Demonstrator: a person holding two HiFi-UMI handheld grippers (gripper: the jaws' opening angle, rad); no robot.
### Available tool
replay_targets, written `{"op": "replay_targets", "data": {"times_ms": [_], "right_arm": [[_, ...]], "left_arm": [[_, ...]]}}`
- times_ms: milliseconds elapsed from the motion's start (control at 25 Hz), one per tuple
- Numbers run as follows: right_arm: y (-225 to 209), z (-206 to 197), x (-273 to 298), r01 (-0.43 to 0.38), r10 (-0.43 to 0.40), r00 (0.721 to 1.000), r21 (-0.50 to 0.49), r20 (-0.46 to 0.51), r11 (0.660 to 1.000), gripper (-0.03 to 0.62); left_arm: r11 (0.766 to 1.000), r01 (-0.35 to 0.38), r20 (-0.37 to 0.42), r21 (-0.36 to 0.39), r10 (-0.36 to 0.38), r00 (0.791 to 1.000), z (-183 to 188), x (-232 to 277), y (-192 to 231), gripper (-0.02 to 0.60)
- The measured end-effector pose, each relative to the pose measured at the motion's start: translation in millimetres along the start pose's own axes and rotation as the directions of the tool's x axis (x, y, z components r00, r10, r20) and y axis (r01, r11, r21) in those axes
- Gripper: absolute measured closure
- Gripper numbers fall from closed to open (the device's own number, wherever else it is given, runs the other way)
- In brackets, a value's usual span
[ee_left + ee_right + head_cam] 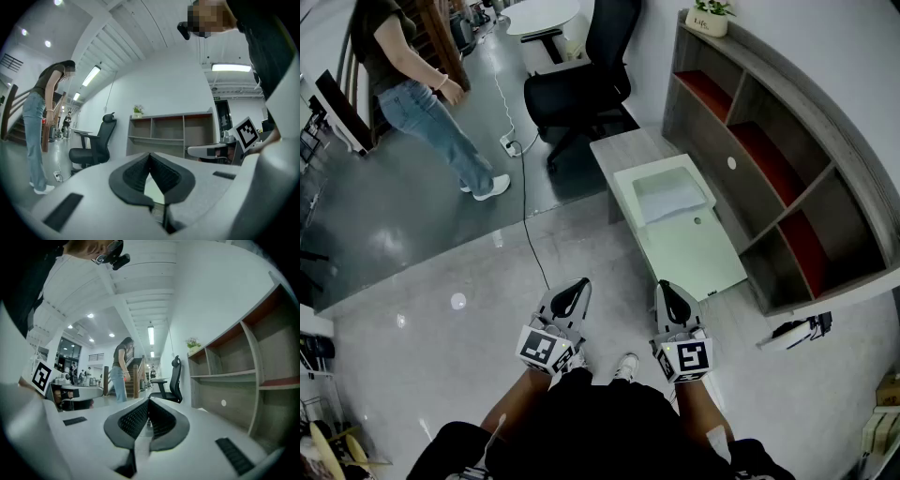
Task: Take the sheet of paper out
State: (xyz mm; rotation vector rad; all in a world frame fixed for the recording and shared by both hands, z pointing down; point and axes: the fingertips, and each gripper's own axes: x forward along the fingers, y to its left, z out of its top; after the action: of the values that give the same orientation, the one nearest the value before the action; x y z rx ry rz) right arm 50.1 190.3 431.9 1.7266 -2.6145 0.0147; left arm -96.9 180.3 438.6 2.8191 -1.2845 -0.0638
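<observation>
Open-plan office. A curved wooden shelf unit (787, 159) with open cubbies lines the wall, a small potted plant (710, 17) on top. Just beside it stand a low white cabinet (694, 253) and a black swivel chair (581, 84). Strip lights (229, 68) run overhead.

A black office chair (581, 89) stands at top centre. A wooden shelf unit (769, 155) curves along the right edge, with a potted plant (710, 16) on top. A person in jeans (431, 103) stands at upper left.

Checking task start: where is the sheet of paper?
Head view, right of centre: sheet of paper lies in the white unit's recess, beside the wooden shelf.
</observation>
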Motion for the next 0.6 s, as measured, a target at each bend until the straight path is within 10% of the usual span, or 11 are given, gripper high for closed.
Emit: {"op": "replay_targets", "data": {"times_ms": [600], "right_arm": [[30,10,37,0.011,-0.011,1.000,-0.037,0.011,0.999,0.572]], "left_arm": [[1.000,-0.020,0.014,0.000,0.020,1.000,0,-13,43,0.575]]}}
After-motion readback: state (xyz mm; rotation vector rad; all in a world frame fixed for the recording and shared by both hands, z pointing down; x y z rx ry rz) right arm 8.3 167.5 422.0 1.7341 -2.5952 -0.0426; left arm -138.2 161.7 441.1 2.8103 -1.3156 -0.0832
